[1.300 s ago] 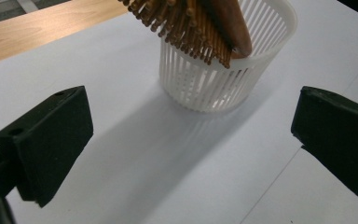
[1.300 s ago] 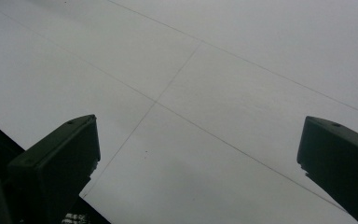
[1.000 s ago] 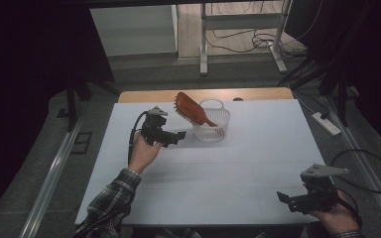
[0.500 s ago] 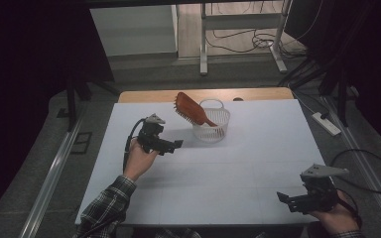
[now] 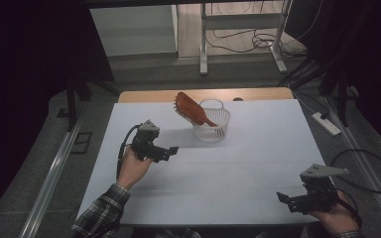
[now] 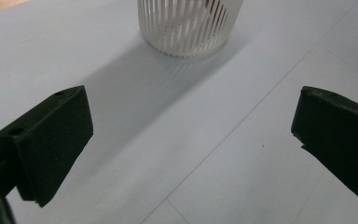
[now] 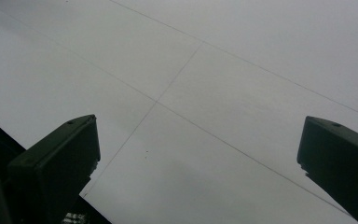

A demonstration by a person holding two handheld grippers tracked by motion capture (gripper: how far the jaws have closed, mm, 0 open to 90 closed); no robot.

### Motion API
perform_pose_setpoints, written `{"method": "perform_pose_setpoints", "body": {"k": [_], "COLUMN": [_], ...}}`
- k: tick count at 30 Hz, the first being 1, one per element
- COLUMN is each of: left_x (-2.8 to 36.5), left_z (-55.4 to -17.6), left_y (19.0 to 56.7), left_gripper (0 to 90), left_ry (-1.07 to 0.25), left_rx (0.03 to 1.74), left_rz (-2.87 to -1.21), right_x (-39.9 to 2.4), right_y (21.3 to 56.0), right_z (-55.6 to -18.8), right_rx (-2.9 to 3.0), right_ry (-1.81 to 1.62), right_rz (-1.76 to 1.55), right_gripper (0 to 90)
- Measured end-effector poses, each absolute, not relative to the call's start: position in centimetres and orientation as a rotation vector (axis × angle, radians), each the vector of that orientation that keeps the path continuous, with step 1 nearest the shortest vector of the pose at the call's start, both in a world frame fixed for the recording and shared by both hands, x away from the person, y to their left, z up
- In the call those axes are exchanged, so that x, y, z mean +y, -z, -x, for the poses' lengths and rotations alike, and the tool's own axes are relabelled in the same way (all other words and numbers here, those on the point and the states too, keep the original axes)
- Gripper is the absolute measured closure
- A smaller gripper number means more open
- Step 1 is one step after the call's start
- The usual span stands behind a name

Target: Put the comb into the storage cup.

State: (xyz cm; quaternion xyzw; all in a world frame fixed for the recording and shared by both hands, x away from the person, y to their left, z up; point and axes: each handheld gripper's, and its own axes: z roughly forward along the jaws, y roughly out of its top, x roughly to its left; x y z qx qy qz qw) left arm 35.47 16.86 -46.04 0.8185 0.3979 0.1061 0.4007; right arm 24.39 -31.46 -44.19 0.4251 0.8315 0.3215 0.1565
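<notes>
Hairbrush (image 5: 191, 110) leaning handle-down in white slatted basket (image 5: 211, 125), head propped over rim. Left tool (image 5: 164, 151) hovering just left of basket, jaws gaping wide, gripping nothing. Right tool (image 5: 288, 200) idling well apart, likewise spread, empty.

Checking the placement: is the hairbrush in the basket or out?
In: the hairbrush stands handle-down in the white slatted basket, its bristled head leaning out over the rim.

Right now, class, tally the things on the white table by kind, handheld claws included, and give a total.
Hairbrush: 1
White slatted basket: 1
Handheld claws: 2, left claw and right claw
Total: 4
</notes>
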Motion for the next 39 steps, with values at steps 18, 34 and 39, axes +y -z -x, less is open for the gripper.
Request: {"method": "perform_pose_setpoints", "body": {"k": [18,34,39], "left_x": [18.8,20.5,20.9], "left_z": [-32.1,-29.4,-28.7], "left_y": [46.2,46.4,46.5], "left_gripper": [0.0,0.0,0.0], "left_ry": [-0.291,-0.296,-0.299], "left_rx": [1.024,1.06,1.07], "left_rz": [-2.068,-2.049,-2.047], "right_x": [-31.4,-31.4,-31.4], "right_y": [44.2,44.2,44.2], "right_z": [-24.4,-24.4,-24.4], "right_rx": [2.381,2.38,2.38], "right_ry": [-0.919,-0.921,-0.92], "right_rz": [-1.217,-1.216,-1.217], "right_gripper": [0.0,0.0,0.0]}}
